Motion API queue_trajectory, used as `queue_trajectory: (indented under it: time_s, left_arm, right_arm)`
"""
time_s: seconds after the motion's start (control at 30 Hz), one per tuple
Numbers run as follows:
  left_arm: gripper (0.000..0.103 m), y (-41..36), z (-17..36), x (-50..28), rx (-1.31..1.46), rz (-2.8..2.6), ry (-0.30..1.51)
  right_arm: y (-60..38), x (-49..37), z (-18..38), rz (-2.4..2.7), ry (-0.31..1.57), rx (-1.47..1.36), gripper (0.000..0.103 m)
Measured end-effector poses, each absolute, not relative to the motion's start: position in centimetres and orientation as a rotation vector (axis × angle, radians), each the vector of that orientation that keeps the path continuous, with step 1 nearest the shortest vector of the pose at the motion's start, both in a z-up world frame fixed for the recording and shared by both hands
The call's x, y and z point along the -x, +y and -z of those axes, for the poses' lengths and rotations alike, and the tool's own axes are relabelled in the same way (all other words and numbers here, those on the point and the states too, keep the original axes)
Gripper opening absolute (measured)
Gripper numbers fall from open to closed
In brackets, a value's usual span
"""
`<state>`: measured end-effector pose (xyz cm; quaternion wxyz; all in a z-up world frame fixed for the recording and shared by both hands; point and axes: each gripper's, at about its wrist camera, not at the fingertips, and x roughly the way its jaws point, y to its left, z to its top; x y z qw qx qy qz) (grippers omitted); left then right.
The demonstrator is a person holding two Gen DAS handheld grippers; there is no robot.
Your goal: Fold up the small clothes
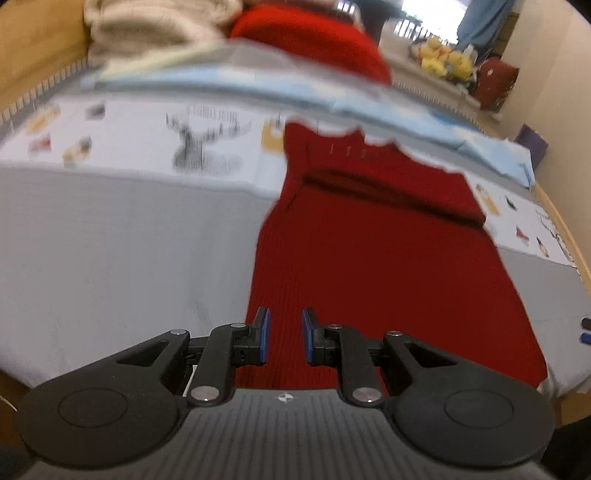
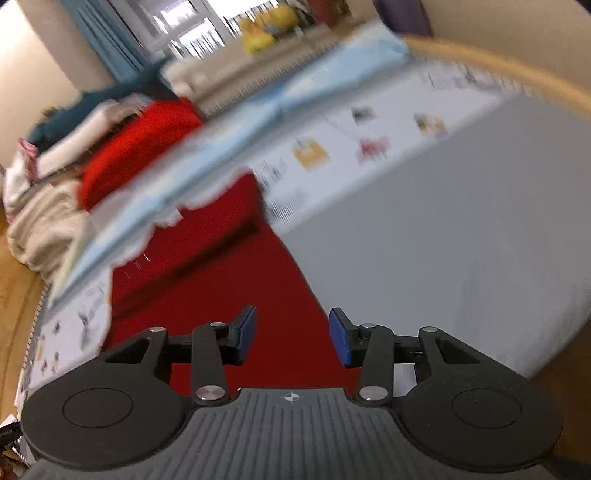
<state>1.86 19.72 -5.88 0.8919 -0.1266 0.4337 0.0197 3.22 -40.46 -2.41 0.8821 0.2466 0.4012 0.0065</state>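
You've got a bed (image 1: pixel 110 240) w/ a grey cover filling most of both views, wooden frame showing along its edges. Across the far part of the bed lies a white printed sheet (image 1: pixel 147 147) w/ small pics and a dark stag-like print, and beyond that a pale blue layer (image 1: pixel 258 88) along the far edge; both are blurred.

The red knit garment (image 1: pixel 388 258) is laid flat on the bed, running from the near edge, right under your grippers, up toward the printed sheet. Its far end is folded back on itself, w/ a dark fold line across it, and a ragged white trim shows at the top edge. Ribbing runs lengthwise.

At the far-left corner in the left wrist view sits a heap of other laundry: a cream pile (image 1: pixel 155 26) and a brighter red piece (image 1: pixel 314 37) just beside it. Yellow soft toys (image 1: pixel 443 59) sit on a ledge well apart, past the bed's far-right corner.

Your left gripper (image 1: pixel 284 339) hangs over the garment's left edge near the near edge of the bed, blue pads a narrow gap apart, nothing between them. Your right gripper (image 2: pixel 291 339) is over the garment's right edge, jaws noticeably wider, also holding nothing.
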Motion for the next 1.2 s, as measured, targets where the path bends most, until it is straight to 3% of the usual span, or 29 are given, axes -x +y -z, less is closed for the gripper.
queue_trajectory:
  time_s: [0.13, 0.47, 0.87, 1.03, 1.13, 1.2]
  left_arm:
    - [0.019, 21.1, 10.2, -2.7, 0.35, -0.087, 1.061]
    - [0.039, 22.2, 12.4, -2.8, 0.42, -0.111, 1.157]
    - [0.039, 21.5, 14.1, -4.9, 0.356, -0.131, 1.22]
    - [0.038, 21.0, 14.3, -5.2, 0.312, -0.118, 1.207]
    - [0.034, 20.3, 14.4, -5.0, 0.289, -0.112, 1.202]
    - [0.019, 19.8, 14.2, -4.6, 0.284, -0.096, 1.199]
  right_arm:
    - [-40.7, -3.7, 6.0, 0.008, 0.929, -0.531, 0.046]
    - [-39.1, -6.0, 10.3, 0.032, 1.067, -0.435, 0.047]
    - [-37.3, -7.6, 12.5, 0.055, 1.156, -0.306, 0.053]
    - [-36.6, -8.0, 12.6, 0.026, 1.162, -0.265, 0.052]
    - [-36.5, -8.2, 12.7, 0.013, 1.163, -0.249, 0.045]
    - [-36.4, -8.2, 12.6, -0.001, 1.162, -0.244, 0.034]
